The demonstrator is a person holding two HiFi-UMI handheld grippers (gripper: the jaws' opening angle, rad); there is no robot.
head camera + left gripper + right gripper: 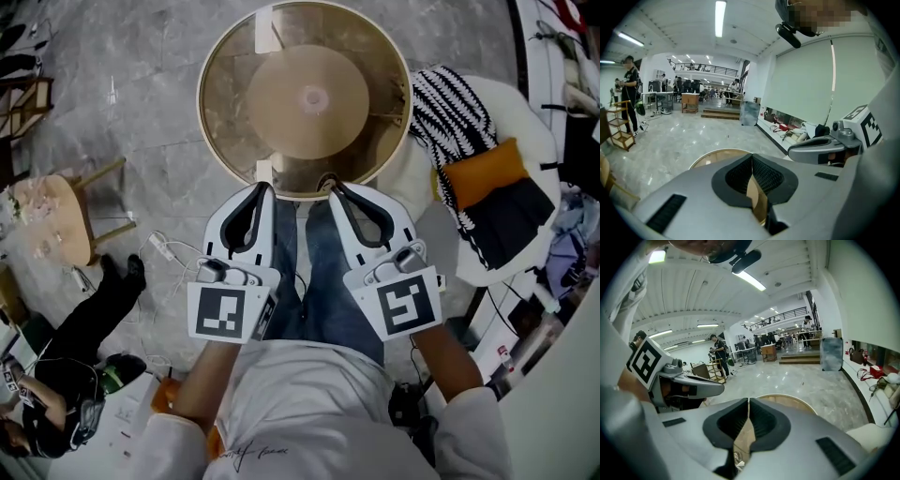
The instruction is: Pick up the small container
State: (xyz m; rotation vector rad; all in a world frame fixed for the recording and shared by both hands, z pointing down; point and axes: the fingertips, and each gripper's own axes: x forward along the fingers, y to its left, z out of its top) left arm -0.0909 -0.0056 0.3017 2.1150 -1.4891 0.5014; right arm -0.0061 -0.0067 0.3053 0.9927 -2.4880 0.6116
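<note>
No small container shows in any view. My left gripper (265, 187) and right gripper (330, 185) are held side by side over my lap, tips at the near rim of a round glass-topped table (214, 122). Both are shut with nothing between the pads. In the left gripper view the left gripper's (752, 155) black pads meet above the table rim (712, 157), and the right gripper's body (825, 145) sits to the right. The right gripper view shows the right gripper's (748, 400) pads closed together, with the table (792, 401) beyond and the left gripper's body (689, 385) on the left.
A white armchair (525, 122) with a striped blanket (450, 108) and an orange cushion (483, 171) stands right of the table. A small wooden stool (66, 211) stands at the left. Cables (164, 248) lie on the marble floor, and a person in black (84, 328) crouches at the lower left.
</note>
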